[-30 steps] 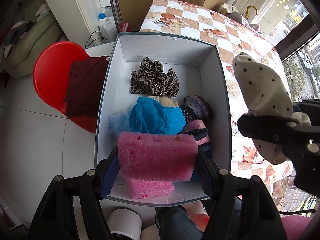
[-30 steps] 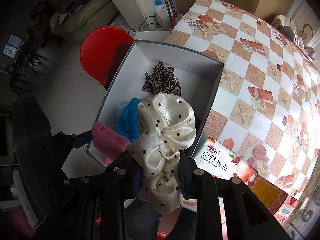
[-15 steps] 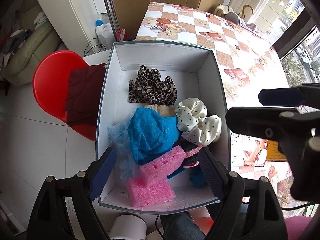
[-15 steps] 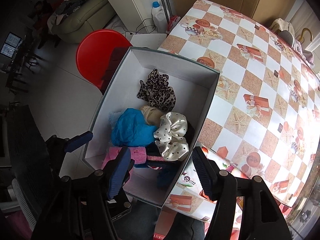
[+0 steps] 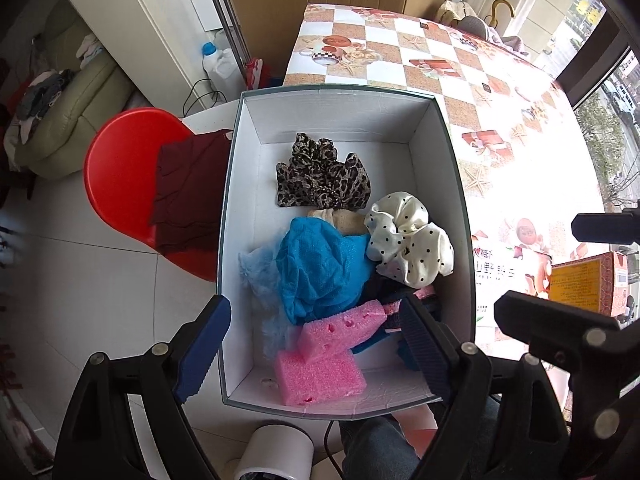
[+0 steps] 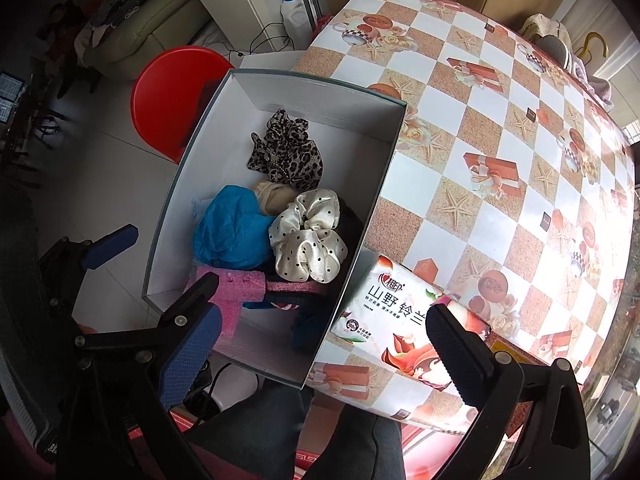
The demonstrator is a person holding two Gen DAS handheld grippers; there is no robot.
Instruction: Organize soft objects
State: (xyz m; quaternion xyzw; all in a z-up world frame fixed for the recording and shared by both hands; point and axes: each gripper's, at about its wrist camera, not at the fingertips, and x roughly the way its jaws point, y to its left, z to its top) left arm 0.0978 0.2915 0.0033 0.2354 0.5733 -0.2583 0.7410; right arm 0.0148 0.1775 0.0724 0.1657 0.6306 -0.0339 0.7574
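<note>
Polka-dot scrunchie [image 5: 410, 246] lies in box [image 5: 452, 184] (right tongs [image 6: 324, 344] opening, empty).

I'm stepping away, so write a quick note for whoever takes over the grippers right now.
Left gripper: open, empty, above the near end of the box.
Right gripper: jaws opening, nothing between them, over the box's near right corner.
In the box: dotted scrunchie, leopard scrunchie, blue cloth, two pink sponges, some darker pieces underneath.
Done: every soft item in view is in the box.
Left: nothing soft shows on the table; only a tissue pack beside the box.
</note>
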